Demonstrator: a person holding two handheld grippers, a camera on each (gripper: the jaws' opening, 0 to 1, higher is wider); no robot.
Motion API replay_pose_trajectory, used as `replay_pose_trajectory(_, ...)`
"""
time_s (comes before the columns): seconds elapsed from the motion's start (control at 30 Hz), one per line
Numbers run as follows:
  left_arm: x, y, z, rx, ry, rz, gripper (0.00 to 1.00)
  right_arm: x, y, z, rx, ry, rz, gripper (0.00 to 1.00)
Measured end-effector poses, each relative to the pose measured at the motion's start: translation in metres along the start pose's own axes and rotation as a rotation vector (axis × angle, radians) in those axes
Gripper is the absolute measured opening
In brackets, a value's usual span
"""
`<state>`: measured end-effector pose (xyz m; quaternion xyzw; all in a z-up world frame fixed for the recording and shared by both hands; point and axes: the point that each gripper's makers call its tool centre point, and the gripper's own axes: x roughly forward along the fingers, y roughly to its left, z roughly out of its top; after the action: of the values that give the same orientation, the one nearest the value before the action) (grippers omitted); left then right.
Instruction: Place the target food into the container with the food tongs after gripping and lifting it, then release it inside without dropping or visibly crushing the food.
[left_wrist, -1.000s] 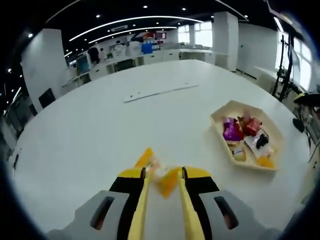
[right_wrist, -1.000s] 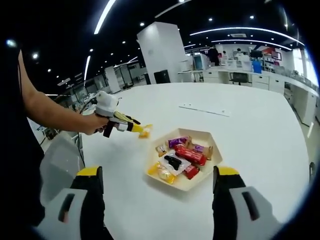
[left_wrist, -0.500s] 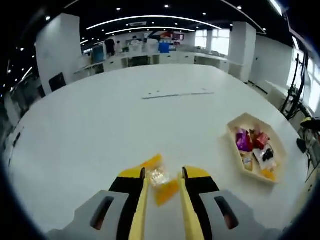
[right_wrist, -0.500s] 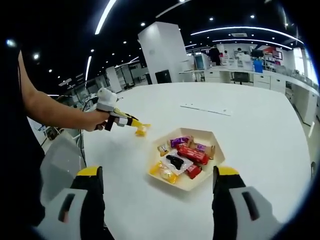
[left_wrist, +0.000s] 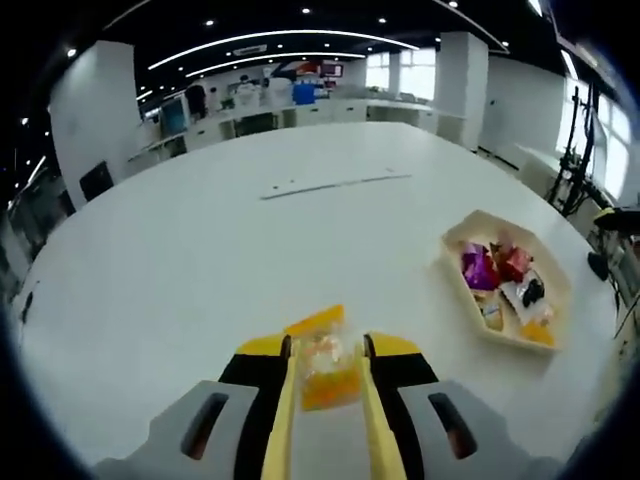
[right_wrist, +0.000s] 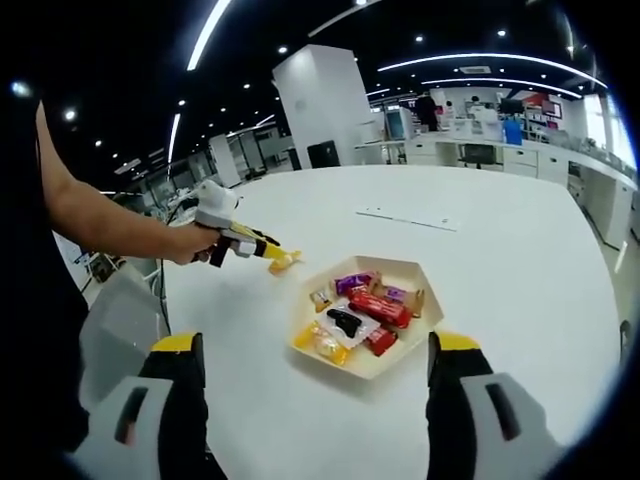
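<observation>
Holding a yellow snack packet (left_wrist: 325, 362) pinched between its two yellow jaws, the left gripper (left_wrist: 325, 385) hangs above a white table (left_wrist: 180, 260).

Off to that gripper's right, apart from it, a pale six-sided tray (left_wrist: 462, 242) sits on the table with purple, red, black and yellow wrapped snacks inside. From the right gripper view, a hand (right_wrist: 188, 243) grips the left gripper (right_wrist: 268, 254), the packet (right_wrist: 281, 262) at its tip just beside the tray (right_wrist: 408, 272), while the right gripper (right_wrist: 310, 375) has its jaws spread wide, clasping nothing, near the tray's closer edge.
</observation>
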<state>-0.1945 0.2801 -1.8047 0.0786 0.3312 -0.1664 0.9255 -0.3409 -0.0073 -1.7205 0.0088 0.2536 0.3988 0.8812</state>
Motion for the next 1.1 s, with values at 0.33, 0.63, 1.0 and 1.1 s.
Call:
replay_pose_trajectory(0.33,-0.006,0.007,0.002,-0.019,-0.010,0.025,0.26,0.000,-0.015,-0.025,-0.067,0.039,-0.050,1.00)
replay_pose_trajectory(0.63,-0.011,0.013,0.006,-0.041,-0.034,0.043,0.26,-0.018,-0.028,-0.039,-0.031,-0.056,-0.151,1.00)
replay_pose_trajectory(1.0,-0.002,0.007,-0.006,-0.110,-0.007,0.020,0.26,-0.026,-0.029,-0.052,0.027,-0.068,-0.181,1.00)
replay_pose_trajectory(1.1,0.001,0.006,-0.009,-0.114,-0.009,0.008,0.26,-0.027,-0.029,-0.050,0.030,-0.069,-0.182,1.00)
